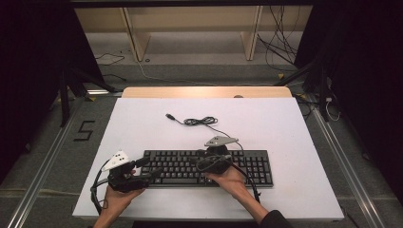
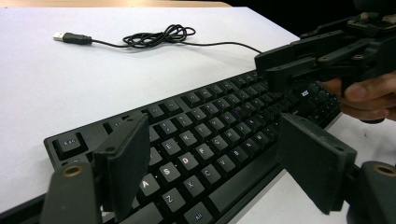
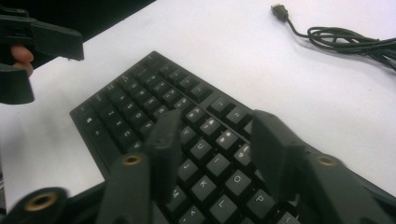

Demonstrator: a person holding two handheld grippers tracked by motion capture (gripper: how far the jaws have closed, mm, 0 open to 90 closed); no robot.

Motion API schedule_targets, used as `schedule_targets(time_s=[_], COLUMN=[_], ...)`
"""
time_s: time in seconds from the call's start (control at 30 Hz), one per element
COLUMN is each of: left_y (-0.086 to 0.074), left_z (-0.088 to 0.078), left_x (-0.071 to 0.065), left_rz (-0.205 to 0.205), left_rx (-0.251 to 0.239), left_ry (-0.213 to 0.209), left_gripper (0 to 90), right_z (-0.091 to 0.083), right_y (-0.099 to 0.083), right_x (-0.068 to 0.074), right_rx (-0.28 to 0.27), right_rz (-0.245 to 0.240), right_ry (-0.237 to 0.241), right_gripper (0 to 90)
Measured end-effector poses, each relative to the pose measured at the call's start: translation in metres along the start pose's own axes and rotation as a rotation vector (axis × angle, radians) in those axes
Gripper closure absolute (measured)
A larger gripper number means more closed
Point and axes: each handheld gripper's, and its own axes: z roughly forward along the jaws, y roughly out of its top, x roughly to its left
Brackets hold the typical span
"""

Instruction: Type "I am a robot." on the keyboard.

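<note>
Black keyboard [image 1: 209, 167] lying flat on white table [image 1: 285, 142] toward 6 o'clock (cable [image 1: 202, 121] coiled at 12 o'clock, plug free). Left gripper [image 2: 215, 163] over its left end, jaws wide apart, empty. Right gripper [image 3: 217, 149] above middle keys, jaws parted, empty.

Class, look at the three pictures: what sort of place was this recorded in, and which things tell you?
Probably a lab recording bay, not an office: a white-topped table with dark curtains on both sides, loose cables on the floor, and just a keyboard.
</note>
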Motion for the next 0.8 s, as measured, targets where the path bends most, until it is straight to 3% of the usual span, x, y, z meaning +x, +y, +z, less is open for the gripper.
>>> schedule_targets(time_s=[0.3, 0.67, 0.8], left_y=[0.0, 0.0, -0.001], left_z=[-0.002, -0.003, -0.003], left_x=[0.004, 0.011, 0.013], left_rz=[-0.015, -0.032, -0.041], left_rx=[0.0, 0.015, 0.034], left_ry=[0.015, 0.041, 0.053], left_gripper=[25.7, 26.0, 30.2], right_z=[-0.012, -0.036, -0.044], right_y=[-0.002, -0.009, -0.013], right_x=[0.001, 0.0, -0.001], right_rx=[-0.029, -0.084, -0.095], right_rz=[-0.006, -0.012, -0.008], right_ry=[0.005, 0.016, 0.014], right_gripper=[37.2, 31.1, 29.5])
